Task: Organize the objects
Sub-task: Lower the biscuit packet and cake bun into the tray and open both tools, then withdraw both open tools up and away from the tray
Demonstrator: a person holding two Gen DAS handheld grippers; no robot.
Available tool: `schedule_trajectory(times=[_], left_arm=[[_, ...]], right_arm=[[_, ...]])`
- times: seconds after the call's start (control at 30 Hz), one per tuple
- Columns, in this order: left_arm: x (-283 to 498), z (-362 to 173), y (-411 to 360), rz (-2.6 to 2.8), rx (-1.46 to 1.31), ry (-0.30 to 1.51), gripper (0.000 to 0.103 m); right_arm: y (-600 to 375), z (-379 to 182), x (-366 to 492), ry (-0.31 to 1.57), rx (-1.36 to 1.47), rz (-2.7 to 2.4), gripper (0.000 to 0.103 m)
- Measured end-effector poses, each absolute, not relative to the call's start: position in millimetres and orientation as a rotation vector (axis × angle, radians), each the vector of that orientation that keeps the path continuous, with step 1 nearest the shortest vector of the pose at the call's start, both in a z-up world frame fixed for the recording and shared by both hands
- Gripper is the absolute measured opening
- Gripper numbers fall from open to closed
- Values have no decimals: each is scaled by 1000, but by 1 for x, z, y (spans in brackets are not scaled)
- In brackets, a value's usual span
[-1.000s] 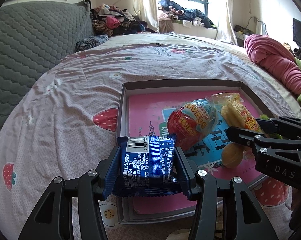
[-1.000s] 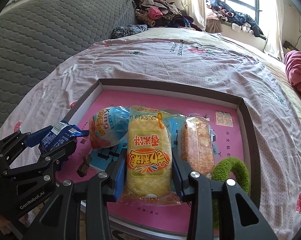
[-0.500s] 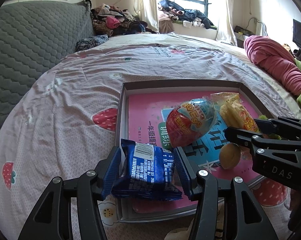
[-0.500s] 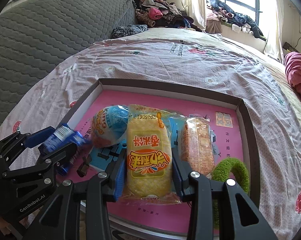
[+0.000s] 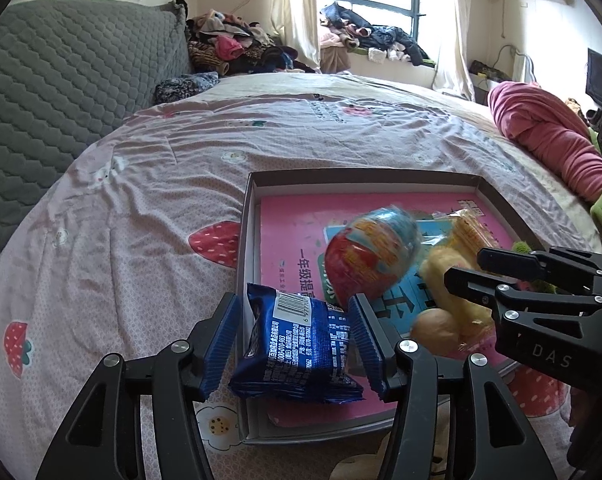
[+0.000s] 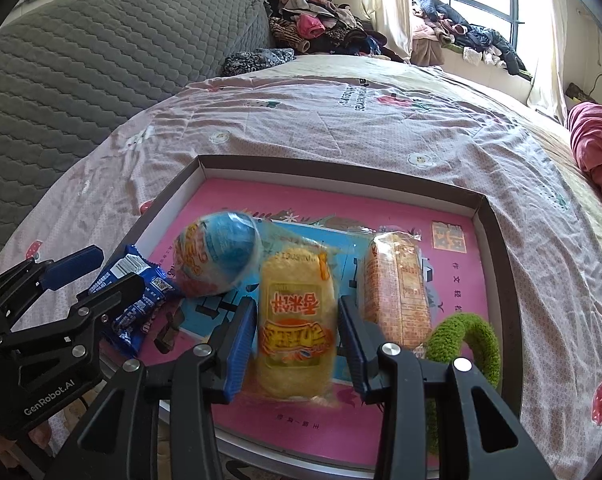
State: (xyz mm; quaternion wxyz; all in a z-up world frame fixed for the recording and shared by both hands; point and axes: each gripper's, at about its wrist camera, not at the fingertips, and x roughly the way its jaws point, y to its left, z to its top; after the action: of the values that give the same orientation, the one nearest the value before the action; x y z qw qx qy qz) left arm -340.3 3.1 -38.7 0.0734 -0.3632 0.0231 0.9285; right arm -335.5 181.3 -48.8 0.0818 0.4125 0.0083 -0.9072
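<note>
While both claws hover over the near edge of a shallow box (image 6: 497, 240) lying on a bed (image 5: 141, 184), each has a snack lying between its fingers. The left claw (image 5: 297, 342) stands spread around a blue snack packet (image 5: 301, 348); its fingers flank the packet with small gaps on either side, so nothing is pinched, and the packet lies at the near left corner of the box, partly over its left rim. The right claw (image 6: 297, 344) is also parted, its blue pads standing just clear of a yellow snack bag (image 6: 295, 320) that lies flat on the pink book cover (image 6: 453, 280) lining the box. Just left of the yellow bag sits a wrapped toy egg (image 6: 217, 258), red and blue, blurred in both views. Right of the bag lies an orange wafer pack (image 6: 397, 284), and a fuzzy green ring (image 6: 473, 340) rests at the box's near right corner. A pink blanket (image 5: 549, 140) is bunched at the bed's far right.
</note>
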Motion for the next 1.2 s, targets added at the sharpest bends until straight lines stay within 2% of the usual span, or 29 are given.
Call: schedule_trajectory(times=[0.17,0.23,0.47,0.63,1.0,1.07,1.2], left_arm=[[-338,-37,4,2789,-1076,65,59],[-337,-35,4,2789,-1067,51,66],[-335,-31,2,2799,-1048,47,67],[-331,-27,3,2811,-1035,54,75],[-322,-24,5,2824,-1025,67,79],[-320,-23,5,2826,-1024,66,79],[-316,-16,3,2830,-1018,39,80]], right_arm=[[182,-48,-334,22,1227,-2713,42],[183,-48,-333,19,1222,-2716,42],[180,-44,-331,19,1208,-2715,42],[178,-41,-326,30,1202,-2720,43],[189,-33,-309,-46,1197,-2756,58],[192,-29,-303,-73,1181,-2778,65],[190,-19,-292,-71,1154,-2787,66]])
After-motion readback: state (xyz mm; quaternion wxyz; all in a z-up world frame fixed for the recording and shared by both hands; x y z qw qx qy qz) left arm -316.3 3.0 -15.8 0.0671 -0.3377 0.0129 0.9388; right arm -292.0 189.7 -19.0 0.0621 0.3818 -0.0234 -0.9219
